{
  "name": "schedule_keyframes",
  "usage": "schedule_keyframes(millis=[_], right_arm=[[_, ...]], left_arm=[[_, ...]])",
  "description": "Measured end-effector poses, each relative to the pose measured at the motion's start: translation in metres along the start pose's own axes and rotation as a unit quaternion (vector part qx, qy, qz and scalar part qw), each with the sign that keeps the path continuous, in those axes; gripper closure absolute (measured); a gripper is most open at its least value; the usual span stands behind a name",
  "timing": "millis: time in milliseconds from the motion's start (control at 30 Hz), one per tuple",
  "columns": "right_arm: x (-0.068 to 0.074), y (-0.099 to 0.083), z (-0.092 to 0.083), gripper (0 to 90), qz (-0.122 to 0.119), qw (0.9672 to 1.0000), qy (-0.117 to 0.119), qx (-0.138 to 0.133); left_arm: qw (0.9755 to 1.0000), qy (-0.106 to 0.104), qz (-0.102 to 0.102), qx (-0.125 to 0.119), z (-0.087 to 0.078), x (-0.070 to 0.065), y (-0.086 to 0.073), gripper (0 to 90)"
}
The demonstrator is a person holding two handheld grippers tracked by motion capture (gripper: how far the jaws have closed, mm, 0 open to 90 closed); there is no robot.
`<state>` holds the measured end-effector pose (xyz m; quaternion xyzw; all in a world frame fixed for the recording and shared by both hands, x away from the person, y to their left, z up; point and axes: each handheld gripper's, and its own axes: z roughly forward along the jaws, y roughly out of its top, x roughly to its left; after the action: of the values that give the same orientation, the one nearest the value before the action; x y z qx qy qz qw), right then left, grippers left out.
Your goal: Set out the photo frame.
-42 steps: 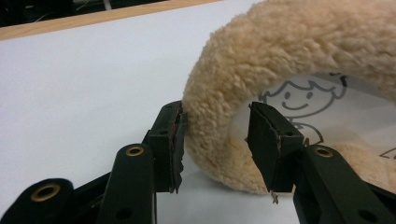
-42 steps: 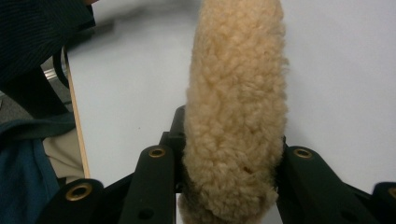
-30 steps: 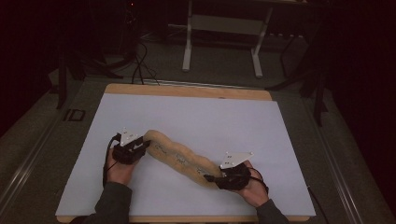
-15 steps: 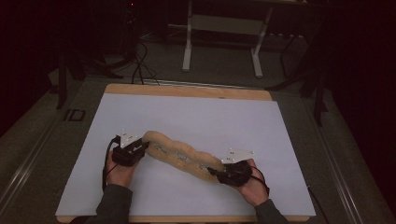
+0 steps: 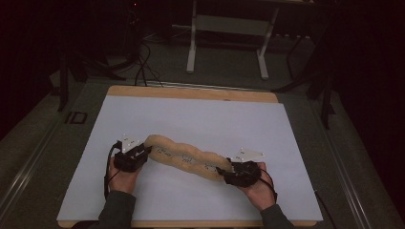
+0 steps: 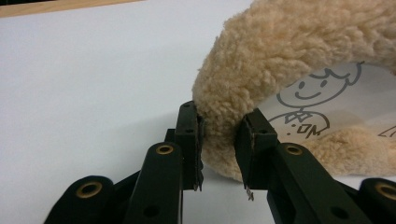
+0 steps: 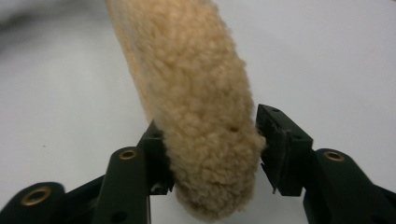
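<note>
A tan fleece cloth (image 5: 186, 160), twisted into a long roll, lies on the white sheet (image 5: 191, 119) between my two hands. Its white inner side carries drawn cartoon figures (image 6: 308, 100). My left gripper (image 5: 143, 153) holds the roll's left end, and in the left gripper view its jaws (image 6: 219, 135) pinch a fold of fleece (image 6: 280, 51). My right gripper (image 5: 228, 172) is at the roll's right end. Its jaws (image 7: 210, 135) have just been opening. The fleece end (image 7: 201, 116) sits between them, with the right pad (image 7: 271, 140) just off the pile.
The white sheet covers a wooden board (image 5: 191, 93) whose far edge shows. Beyond the board, a white desk frame (image 5: 229, 28) and dark cables (image 5: 138, 67) stand on the floor. Rails run along both sides of the board.
The right hand has shifted slightly and the roll lies a little straighter between the grippers. The left hand has stayed where it was.
</note>
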<state>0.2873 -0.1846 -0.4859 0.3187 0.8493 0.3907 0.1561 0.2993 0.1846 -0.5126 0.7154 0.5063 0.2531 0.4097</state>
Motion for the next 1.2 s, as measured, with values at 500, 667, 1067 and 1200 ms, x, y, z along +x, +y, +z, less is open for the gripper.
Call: schedule_keyframes(millis=[500,667,1067,1200], right_arm=[[-0.004,-0.001,0.001,56.5,0.032,0.9988,-0.035,0.013],[-0.007,0.0,0.0,59.9,0.046,0.998,-0.042,0.011],[-0.014,0.001,-0.001,62.4,0.058,0.9965,-0.059,0.001],[-0.017,0.003,-0.003,62.0,0.063,0.9961,-0.062,-0.003]], left_arm=[[0.9997,0.016,-0.019,0.006,-0.011,-0.009,-0.005,72.8],[0.9996,0.019,-0.02,0.005,-0.012,-0.012,-0.005,73.0],[0.9996,0.019,-0.02,0.003,-0.011,-0.018,-0.005,73.0],[0.9995,0.022,-0.023,-0.001,-0.01,-0.02,-0.002,73.0]])
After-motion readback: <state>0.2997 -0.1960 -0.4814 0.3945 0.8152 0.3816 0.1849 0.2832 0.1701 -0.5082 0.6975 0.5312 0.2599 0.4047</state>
